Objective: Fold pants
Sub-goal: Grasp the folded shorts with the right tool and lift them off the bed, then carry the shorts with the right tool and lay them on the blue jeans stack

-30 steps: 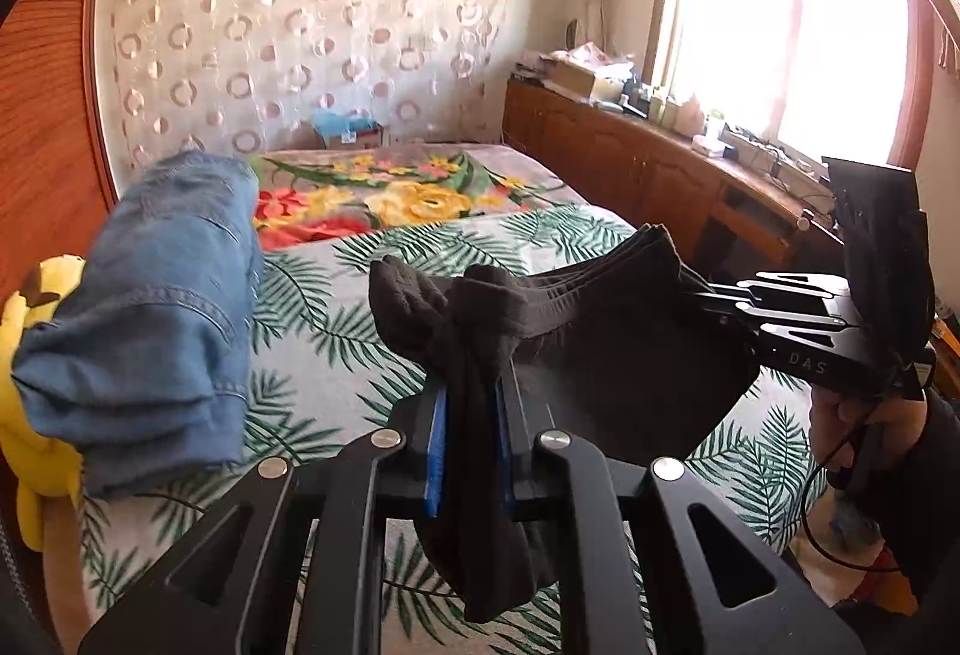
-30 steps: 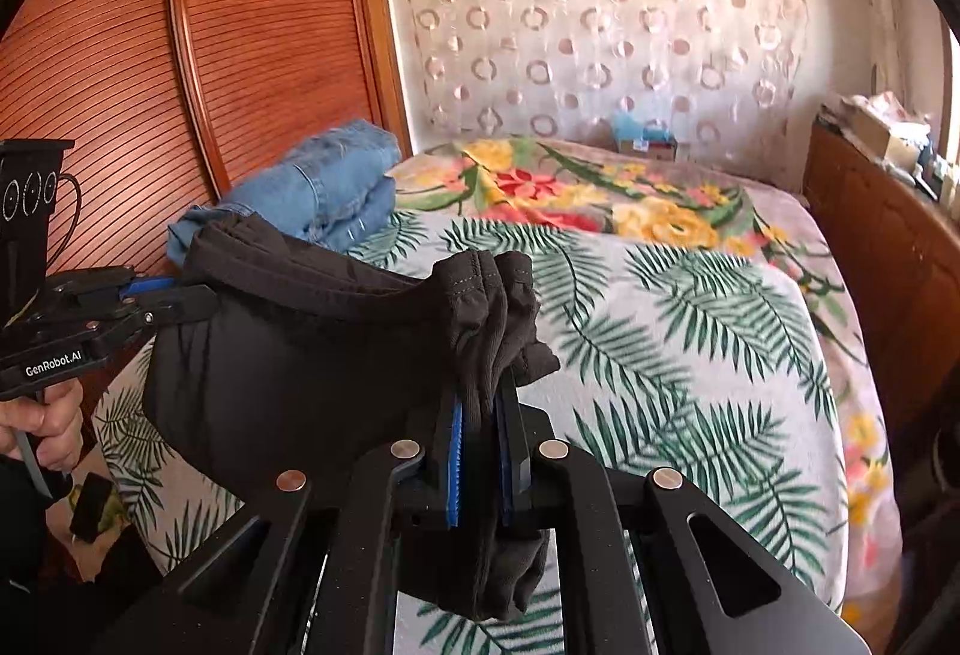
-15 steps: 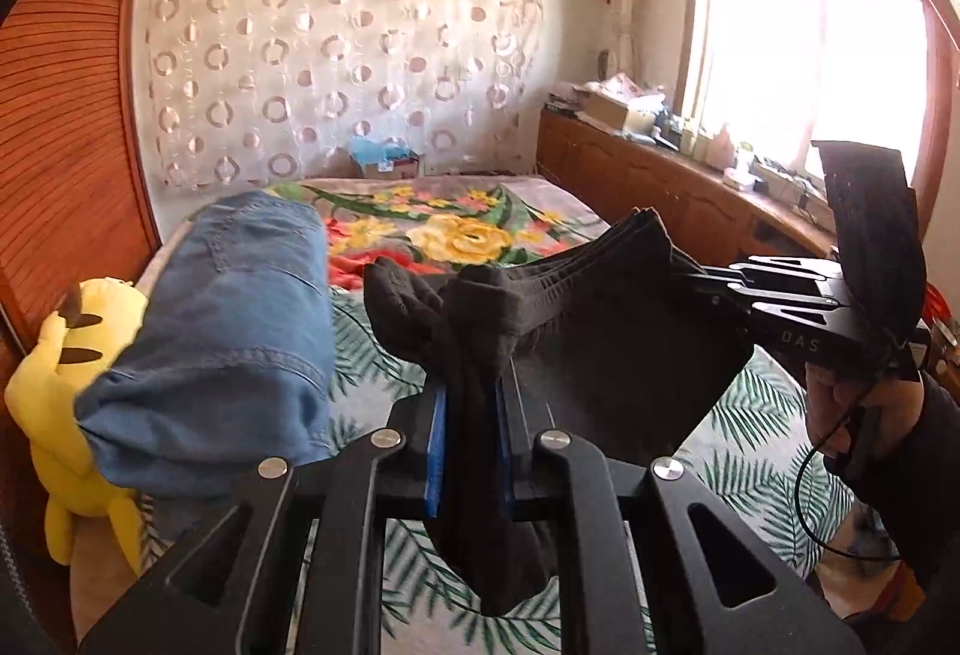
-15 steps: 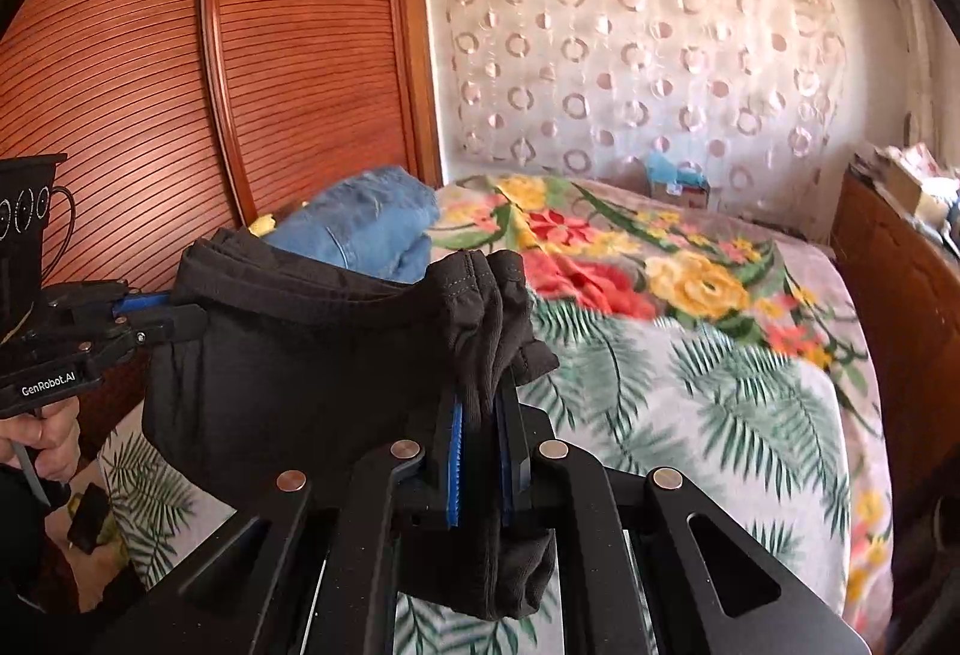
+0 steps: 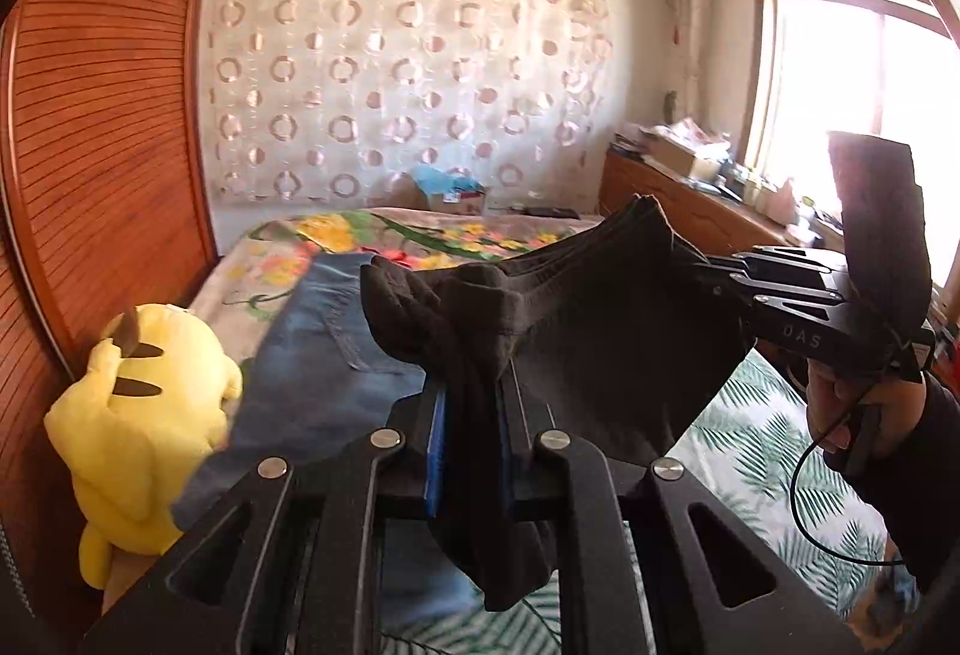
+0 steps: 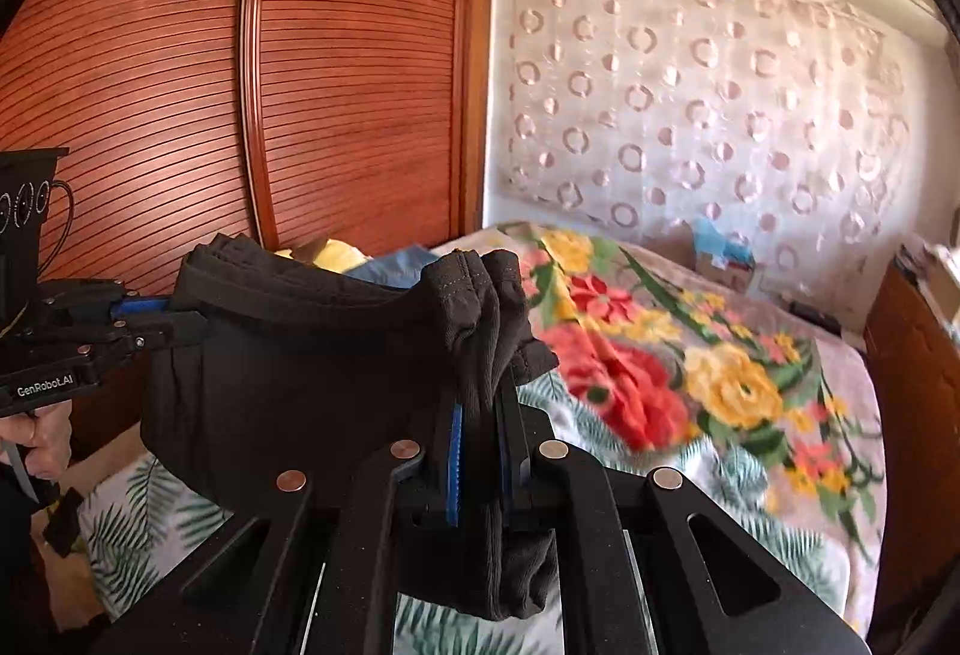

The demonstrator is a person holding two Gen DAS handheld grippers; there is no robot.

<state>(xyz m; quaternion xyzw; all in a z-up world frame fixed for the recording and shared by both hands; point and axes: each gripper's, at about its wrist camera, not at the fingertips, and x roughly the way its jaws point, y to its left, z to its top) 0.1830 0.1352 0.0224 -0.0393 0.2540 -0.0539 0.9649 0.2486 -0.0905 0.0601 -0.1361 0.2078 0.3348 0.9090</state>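
Folded black pants [image 5: 606, 331] hang stretched in the air between my two grippers, above the bed. My left gripper [image 5: 474, 415] is shut on one bunched end of them. My right gripper [image 6: 480, 415] is shut on the other bunched end; the pants [image 6: 300, 373] span left from it. In the left wrist view the right gripper [image 5: 708, 274] comes in from the right. In the right wrist view the left gripper [image 6: 174, 322] comes in from the left.
Folded blue jeans [image 5: 336, 355] lie on the bed's left side beside a yellow plush toy [image 5: 138, 415]. The floral bedspread [image 6: 690, 385] stretches right. A wooden wardrobe [image 6: 240, 115] stands left, and a wooden cabinet [image 5: 678, 199] under the window.
Both grippers have lifted the black pants higher and moved left, toward the jeans and wardrobe. Both grips are unchanged.
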